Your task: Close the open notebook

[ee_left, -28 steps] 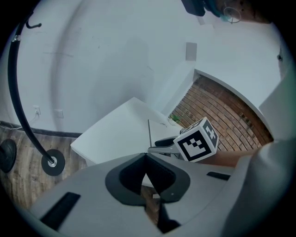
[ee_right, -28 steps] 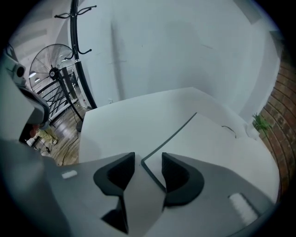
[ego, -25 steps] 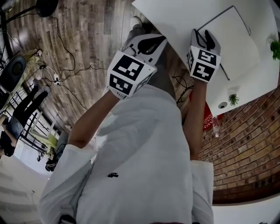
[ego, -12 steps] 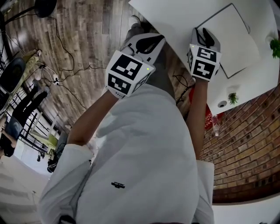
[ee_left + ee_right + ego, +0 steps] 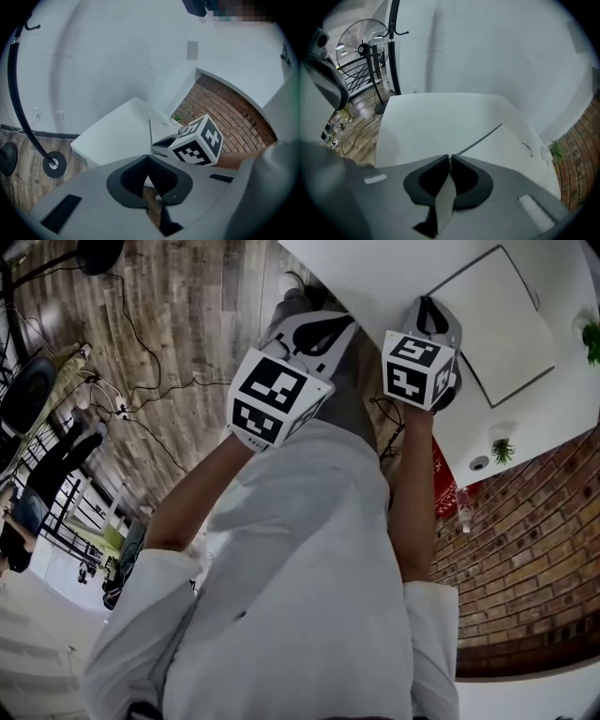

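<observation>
The notebook (image 5: 497, 329) lies open on the white table (image 5: 375, 268), showing white pages with a dark edge. My right gripper (image 5: 428, 307) is at the notebook's near corner. In the right gripper view its jaws (image 5: 450, 158) are closing, nearly together, with a thin white sheet of the notebook (image 5: 506, 150) pinched between the pads. My left gripper (image 5: 317, 332) hangs off the table's near edge, over the floor. In the left gripper view its tips (image 5: 147, 158) meet with nothing between them. That view also shows the right gripper's marker cube (image 5: 199, 140) beside the notebook (image 5: 157, 131).
Two small plants (image 5: 502, 451) (image 5: 591, 338) stand at the table's right side, by the brick wall (image 5: 525, 549). Cables run over the wooden floor (image 5: 169, 334). A fan on a stand (image 5: 365, 51) is beyond the table's far left corner.
The right gripper rolled, so its marker cube shows a different face, and its jaws came together at the notebook's near corner. The left gripper stayed where it was.
</observation>
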A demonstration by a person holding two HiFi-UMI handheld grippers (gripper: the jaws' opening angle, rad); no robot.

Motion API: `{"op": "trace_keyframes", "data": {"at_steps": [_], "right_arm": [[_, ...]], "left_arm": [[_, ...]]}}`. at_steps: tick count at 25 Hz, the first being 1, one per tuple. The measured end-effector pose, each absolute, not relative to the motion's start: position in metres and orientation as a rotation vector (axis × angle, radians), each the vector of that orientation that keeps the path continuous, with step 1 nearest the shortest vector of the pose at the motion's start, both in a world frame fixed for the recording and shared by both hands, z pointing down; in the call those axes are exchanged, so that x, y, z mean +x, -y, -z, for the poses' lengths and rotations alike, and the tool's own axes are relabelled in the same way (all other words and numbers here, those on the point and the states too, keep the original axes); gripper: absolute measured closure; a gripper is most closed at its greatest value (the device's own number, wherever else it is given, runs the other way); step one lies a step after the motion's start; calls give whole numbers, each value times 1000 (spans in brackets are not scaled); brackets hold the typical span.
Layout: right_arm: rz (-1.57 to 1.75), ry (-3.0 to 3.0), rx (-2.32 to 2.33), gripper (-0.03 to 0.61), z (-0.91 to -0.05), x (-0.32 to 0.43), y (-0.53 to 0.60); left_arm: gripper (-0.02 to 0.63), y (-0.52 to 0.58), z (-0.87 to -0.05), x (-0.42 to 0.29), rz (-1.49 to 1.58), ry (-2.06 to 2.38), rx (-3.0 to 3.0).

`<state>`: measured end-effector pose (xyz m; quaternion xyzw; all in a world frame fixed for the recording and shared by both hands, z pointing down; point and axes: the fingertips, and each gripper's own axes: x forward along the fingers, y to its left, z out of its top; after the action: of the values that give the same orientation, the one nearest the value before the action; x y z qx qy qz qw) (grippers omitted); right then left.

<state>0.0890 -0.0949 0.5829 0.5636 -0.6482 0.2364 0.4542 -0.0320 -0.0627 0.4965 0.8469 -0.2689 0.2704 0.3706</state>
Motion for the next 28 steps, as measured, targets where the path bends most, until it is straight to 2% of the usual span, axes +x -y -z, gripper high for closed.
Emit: {"op": "trace_keyframes", "data": {"at_steps": [6, 13, 28], "right_arm": [[-567, 1598, 1439, 557, -581, 90, 94], [-730, 1660, 1566, 561, -570, 96, 91], [-736, 1769, 1647, 568, -537, 103, 86]], "left_arm": [[604, 64, -496, -37, -700, 717, 2170], [604, 62, -494, -36, -694, 713, 2179], [604, 51, -483, -11, -702, 685, 2213]]}}
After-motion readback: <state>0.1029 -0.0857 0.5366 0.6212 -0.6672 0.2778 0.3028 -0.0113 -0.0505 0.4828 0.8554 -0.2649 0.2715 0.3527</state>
